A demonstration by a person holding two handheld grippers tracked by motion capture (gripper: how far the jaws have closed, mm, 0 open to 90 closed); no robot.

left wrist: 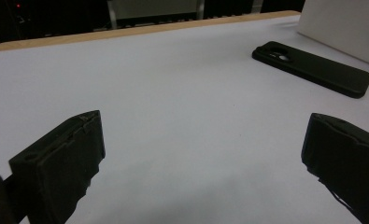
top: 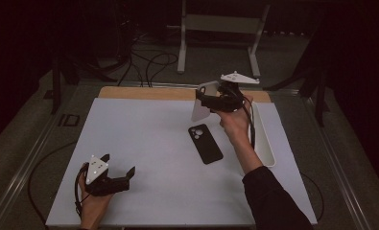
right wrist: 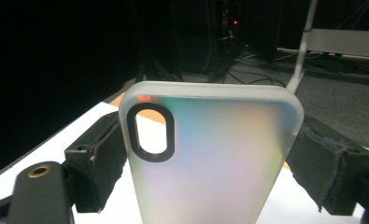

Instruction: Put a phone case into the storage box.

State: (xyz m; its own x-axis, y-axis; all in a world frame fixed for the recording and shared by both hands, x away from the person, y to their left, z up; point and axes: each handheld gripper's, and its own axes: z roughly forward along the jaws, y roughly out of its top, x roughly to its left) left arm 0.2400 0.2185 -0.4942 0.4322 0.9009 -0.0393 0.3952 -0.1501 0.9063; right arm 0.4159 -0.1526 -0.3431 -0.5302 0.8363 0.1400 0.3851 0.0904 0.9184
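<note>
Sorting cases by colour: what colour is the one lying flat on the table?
Black. The phone case is plain matte black, clearest in the left gripper view.

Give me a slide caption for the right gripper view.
Right hand-held gripper grips a translucent phone case by its edges, raised above the table.

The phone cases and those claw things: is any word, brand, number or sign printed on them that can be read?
None can be read.
Frosted phone case held in the right claw: plain, no print.
Black phone case lying on the table: no lettering shows.
Left claw, open: no label shows.
</note>
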